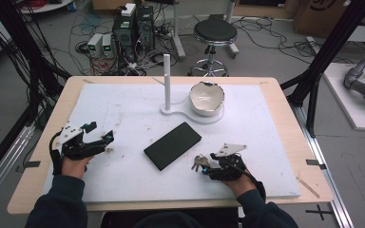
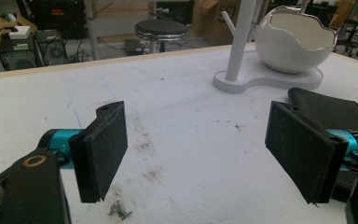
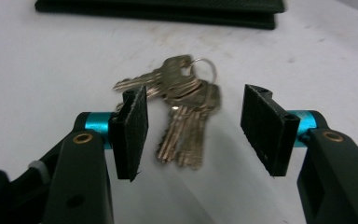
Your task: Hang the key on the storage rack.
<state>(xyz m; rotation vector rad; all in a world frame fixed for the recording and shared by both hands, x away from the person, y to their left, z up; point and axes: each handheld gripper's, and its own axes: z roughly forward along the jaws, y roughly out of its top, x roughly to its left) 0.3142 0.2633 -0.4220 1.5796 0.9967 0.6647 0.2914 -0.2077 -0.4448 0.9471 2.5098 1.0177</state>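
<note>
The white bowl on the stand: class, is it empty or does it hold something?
Empty, as far as shows. The white bowl sits upright on its stand, and the inner wall in view is bare white; its very bottom is hidden.

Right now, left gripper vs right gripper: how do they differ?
The left gripper has its jaws spread wide over bare white board; the right gripper has its jaws set narrower, with the bunch of keys between them, pads not yet touching it. Left sits by the table's left edge, right beside the black wallet. Both have black pads and teal fittings.
</note>
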